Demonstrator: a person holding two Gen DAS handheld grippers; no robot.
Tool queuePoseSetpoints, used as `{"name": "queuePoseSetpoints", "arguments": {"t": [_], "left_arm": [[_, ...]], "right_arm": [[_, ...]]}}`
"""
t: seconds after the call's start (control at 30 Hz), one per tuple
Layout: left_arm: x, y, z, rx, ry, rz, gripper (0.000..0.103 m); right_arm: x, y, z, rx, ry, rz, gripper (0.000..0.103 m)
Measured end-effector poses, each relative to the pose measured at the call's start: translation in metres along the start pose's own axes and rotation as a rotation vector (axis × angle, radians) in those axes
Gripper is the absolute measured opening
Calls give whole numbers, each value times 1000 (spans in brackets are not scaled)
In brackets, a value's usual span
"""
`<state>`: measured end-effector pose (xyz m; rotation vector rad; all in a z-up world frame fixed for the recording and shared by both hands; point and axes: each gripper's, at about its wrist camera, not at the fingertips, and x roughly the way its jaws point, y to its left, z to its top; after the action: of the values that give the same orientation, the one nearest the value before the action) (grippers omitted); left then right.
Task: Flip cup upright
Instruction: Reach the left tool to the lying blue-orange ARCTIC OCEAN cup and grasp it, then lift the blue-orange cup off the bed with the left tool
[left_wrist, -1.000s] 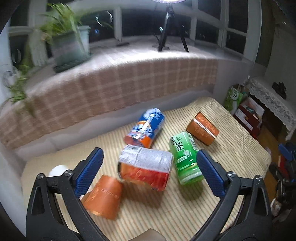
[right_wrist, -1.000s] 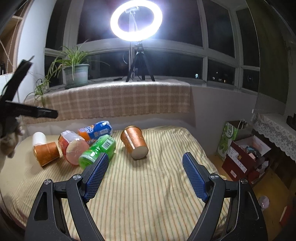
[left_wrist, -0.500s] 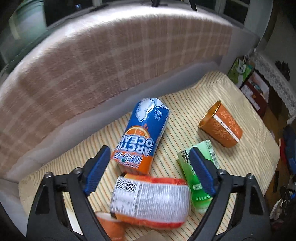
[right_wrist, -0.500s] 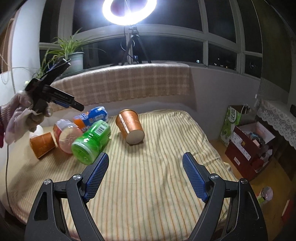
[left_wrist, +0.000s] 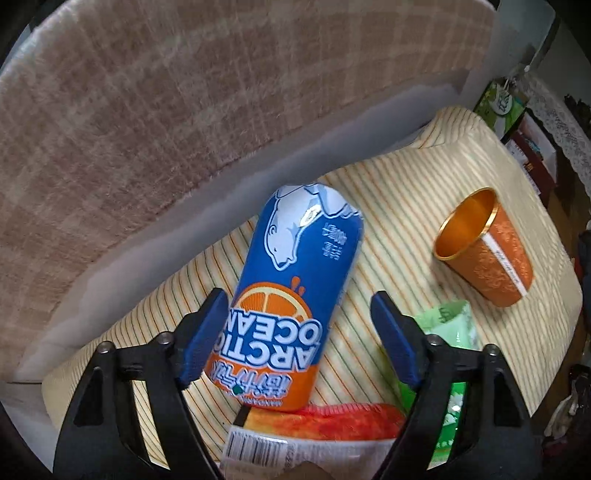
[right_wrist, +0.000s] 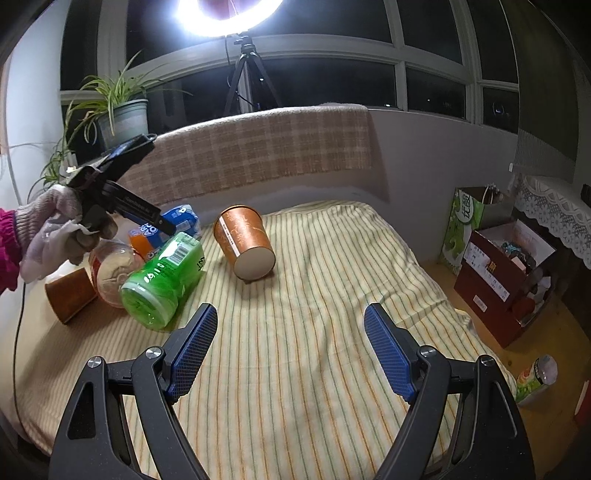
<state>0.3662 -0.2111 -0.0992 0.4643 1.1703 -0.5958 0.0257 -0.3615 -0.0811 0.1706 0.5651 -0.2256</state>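
A blue and orange "Arctic Ocean" cup (left_wrist: 295, 291) lies on its side on the striped cloth, also seen in the right wrist view (right_wrist: 162, 229). My left gripper (left_wrist: 299, 328) is open, its jaws on either side of the cup's near end, not touching. An orange cup (left_wrist: 487, 251) lies on its side to the right; in the right wrist view (right_wrist: 245, 240) its base faces me. My right gripper (right_wrist: 288, 347) is open and empty above the cloth, well short of that cup. The left gripper (right_wrist: 122, 184) shows there in a gloved hand.
A green cup (right_wrist: 162, 277), a red-labelled clear cup (right_wrist: 110, 269) and a brown cup (right_wrist: 70, 295) lie on their sides at the left. A plaid-covered ledge (right_wrist: 258, 147) rises behind. Boxes (right_wrist: 506, 273) and a bottle (right_wrist: 535, 376) lie past the right edge.
My left gripper has moved down and forward until its jaws straddle the blue and orange cup. My right gripper has shifted forward slightly and stays open.
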Motion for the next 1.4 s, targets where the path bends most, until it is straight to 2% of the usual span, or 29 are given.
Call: {"name": "queuePoseSetpoints", "arguments": {"t": [0.07, 0.17, 0.47, 0.6, 0.77, 0.87, 1.2, 1.4], "left_arm": [[3, 1, 1, 3, 6, 7, 78], [5, 2, 3, 10, 20, 18, 70], [8, -4, 3, 75, 15, 32, 68], [20, -14, 9, 118, 46, 72, 68], [19, -13, 16, 107, 34, 72, 65], [11, -11, 22, 118, 7, 100, 64], [-40, -14, 26, 102, -94, 121, 59], [-83, -26, 0, 134, -153, 106, 59]], "right_arm": [[1, -1, -1, 3, 2, 0, 82], [1, -3, -2, 7, 5, -4, 82], [4, -9, -3, 33, 17, -9, 82], [4, -8, -4, 37, 21, -4, 82], [7, -11, -5, 46, 28, -12, 82], [10, -13, -6, 55, 37, -12, 82], [6, -8, -6, 45, 29, -14, 82], [-3, -3, -5, 34, 16, -11, 82]]}}
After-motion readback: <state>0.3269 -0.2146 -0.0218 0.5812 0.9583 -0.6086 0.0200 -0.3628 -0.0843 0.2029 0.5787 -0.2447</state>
